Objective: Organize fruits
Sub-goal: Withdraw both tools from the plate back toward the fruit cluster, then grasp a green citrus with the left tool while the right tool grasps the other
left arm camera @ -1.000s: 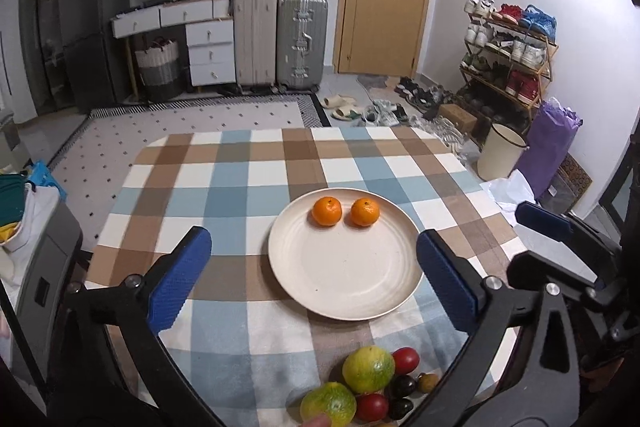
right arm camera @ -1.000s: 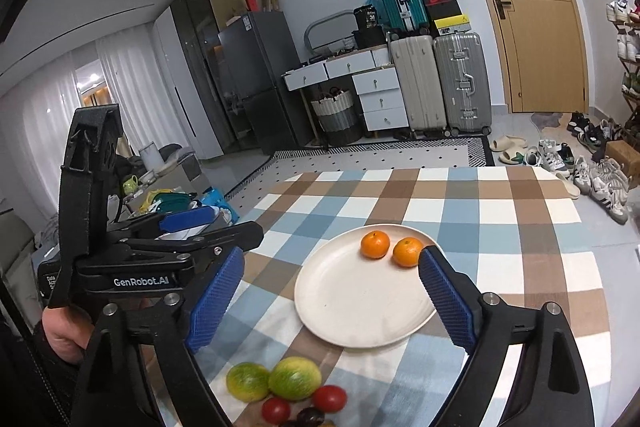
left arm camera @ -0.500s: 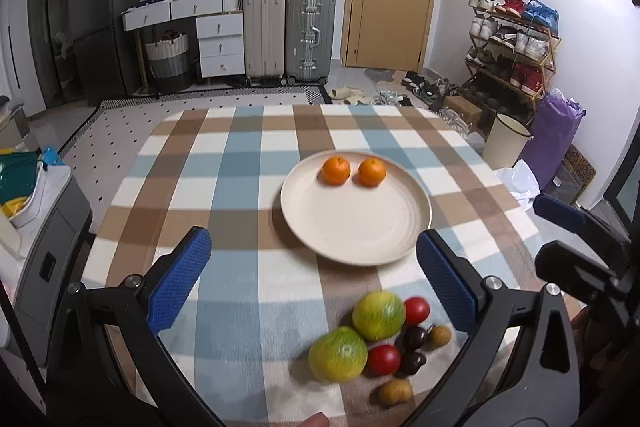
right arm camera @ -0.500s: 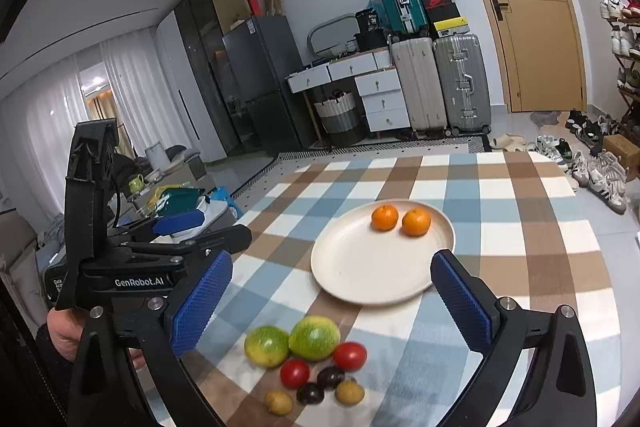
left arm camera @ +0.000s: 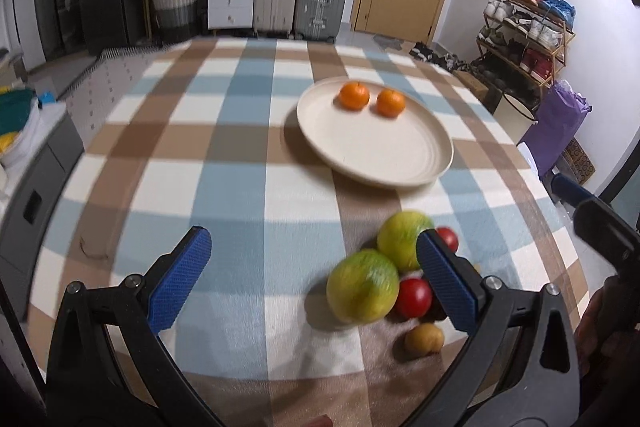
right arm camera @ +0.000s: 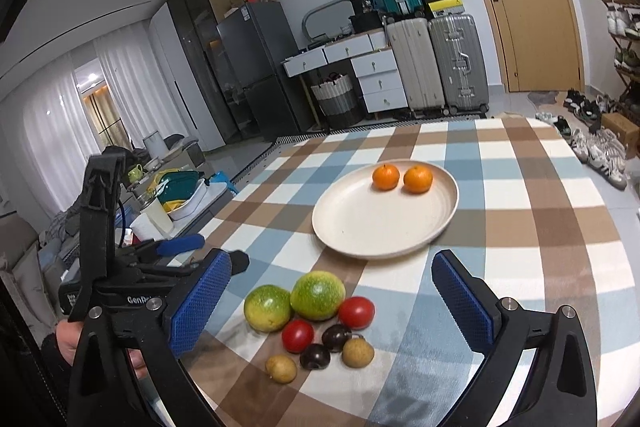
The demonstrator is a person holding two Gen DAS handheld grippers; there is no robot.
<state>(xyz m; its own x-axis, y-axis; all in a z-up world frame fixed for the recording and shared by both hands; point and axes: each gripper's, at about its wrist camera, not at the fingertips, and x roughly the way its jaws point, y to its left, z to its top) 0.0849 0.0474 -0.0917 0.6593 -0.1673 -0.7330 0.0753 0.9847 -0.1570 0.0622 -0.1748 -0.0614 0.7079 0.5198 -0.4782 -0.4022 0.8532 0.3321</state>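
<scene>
The left gripper (right arm camera: 208,251) bears white letters "GenRo", the rest hidden behind the right gripper's finger (right arm camera: 198,305).

Your left gripper (left arm camera: 310,277) points steeply downward with its jaws spread wide and nothing between the blue pads (left arm camera: 179,279). Your right gripper (right arm camera: 334,301) points forward at a shallower downward angle; its jaws have just been opening and now stand fully apart, with nothing between them. In the right wrist view, your left gripper also appears at the lower left edge, gripped from below by your left hand (right arm camera: 64,341). In the left wrist view, your right hand (left arm camera: 600,323) is partly visible at the right edge.
</scene>
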